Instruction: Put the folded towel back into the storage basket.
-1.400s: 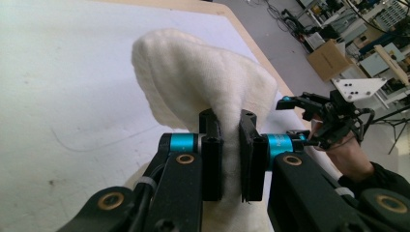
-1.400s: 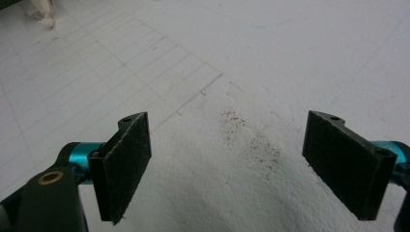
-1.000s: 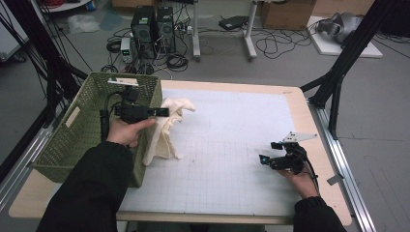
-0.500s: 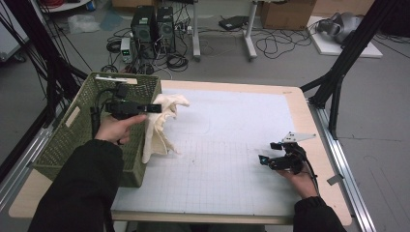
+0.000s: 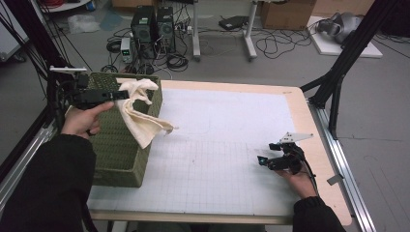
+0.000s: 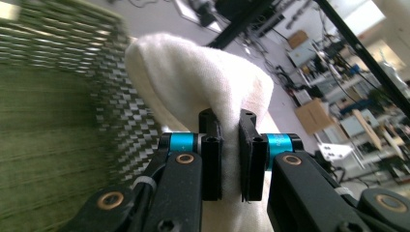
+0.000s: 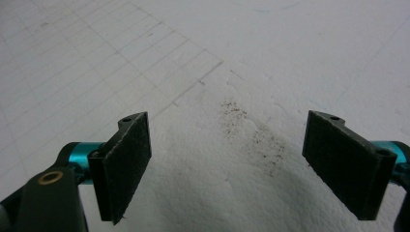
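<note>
Left tool (image 6: 230, 159) pinching cloth (image 6: 193, 82) beside basket (image 5: 121, 145), right tool (image 7: 225, 164) spread over speckled mat (image 7: 251, 135)

This is a lab or test room rather than a home. Beyond the fingers of the left gripper (image 5: 121, 94), two black computer towers (image 5: 153, 25) stand on the grey floor amid loose cables (image 5: 270, 44) (a real tangle). Cardboard boxes (image 5: 285, 12) sit farther back by a metal stand (image 5: 251, 29). Black frame struts (image 5: 345, 63) rise beside the table (image 5: 309, 125), whose white gridded mat (image 5: 217, 154) lies under the right gripper's fingers (image 7: 128, 159).
</note>
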### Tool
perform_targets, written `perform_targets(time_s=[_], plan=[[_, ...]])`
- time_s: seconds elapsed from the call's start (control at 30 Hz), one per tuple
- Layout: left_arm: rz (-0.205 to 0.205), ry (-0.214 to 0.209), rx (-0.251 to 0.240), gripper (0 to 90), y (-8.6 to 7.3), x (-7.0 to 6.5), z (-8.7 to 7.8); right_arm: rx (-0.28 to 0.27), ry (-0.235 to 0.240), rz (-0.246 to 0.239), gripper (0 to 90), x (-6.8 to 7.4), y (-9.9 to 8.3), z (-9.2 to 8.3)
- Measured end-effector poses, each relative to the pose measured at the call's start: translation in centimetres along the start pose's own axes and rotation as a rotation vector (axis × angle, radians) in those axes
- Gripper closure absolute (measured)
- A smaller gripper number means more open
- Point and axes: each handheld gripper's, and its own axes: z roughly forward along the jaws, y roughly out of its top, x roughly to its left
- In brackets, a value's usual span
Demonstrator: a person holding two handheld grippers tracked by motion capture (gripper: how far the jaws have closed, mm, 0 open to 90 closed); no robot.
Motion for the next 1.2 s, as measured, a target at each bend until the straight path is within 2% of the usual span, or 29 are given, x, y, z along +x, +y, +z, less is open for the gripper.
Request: perform_targets(time_s=[0.27,0.5,0.6,0.73,0.83,0.9,0.97,1.03,1.07,1.17,1.2], plan=[[-0.018,0.075,0.007,82.0,-0.5,2.3,-2.1,0.01,0.0,-0.007,16.8,0.0,0.0,0.2],[-0.004,0.103,0.05,81.9,-1.2,3.1,-3.2,0.014,-0.001,-0.012,16.9,0.1,0.0,0.3],[0.005,0.109,0.085,81.9,-1.4,3.1,-3.5,0.016,-0.003,-0.014,16.9,0.1,0.0,0.3],[0.017,0.11,0.169,81.9,-1.9,3.0,-3.7,0.017,-0.005,-0.015,16.9,0.1,0.0,0.3],[0.019,0.138,0.189,81.9,-2.0,3.0,-3.9,0.019,-0.005,-0.014,16.9,0.2,0.0,0.3],[0.026,0.177,0.208,81.9,-2.1,3.2,-3.5,0.02,-0.007,-0.02,16.9,0.2,0.0,0.4],[0.017,0.19,0.212,81.8,-2.4,3.6,-3.0,0.019,-0.007,-0.02,16.9,0.2,0.0,0.4],[0.012,0.226,0.216,81.8,-2.7,4.0,-1.9,0.023,-0.007,-0.023,16.9,0.3,0.0,0.4],[0.01,0.232,0.215,81.8,-2.8,4.2,-1.5,0.025,-0.007,-0.022,16.9,0.3,0.0,0.4],[0.006,0.258,0.183,81.8,-3.1,4.6,-0.1,0.023,-0.009,-0.029,17.0,0.3,0.0,0.5],[0.008,0.287,0.169,81.8,-3.2,4.7,0.5,0.023,-0.009,-0.028,17.0,0.3,0.0,0.5]])
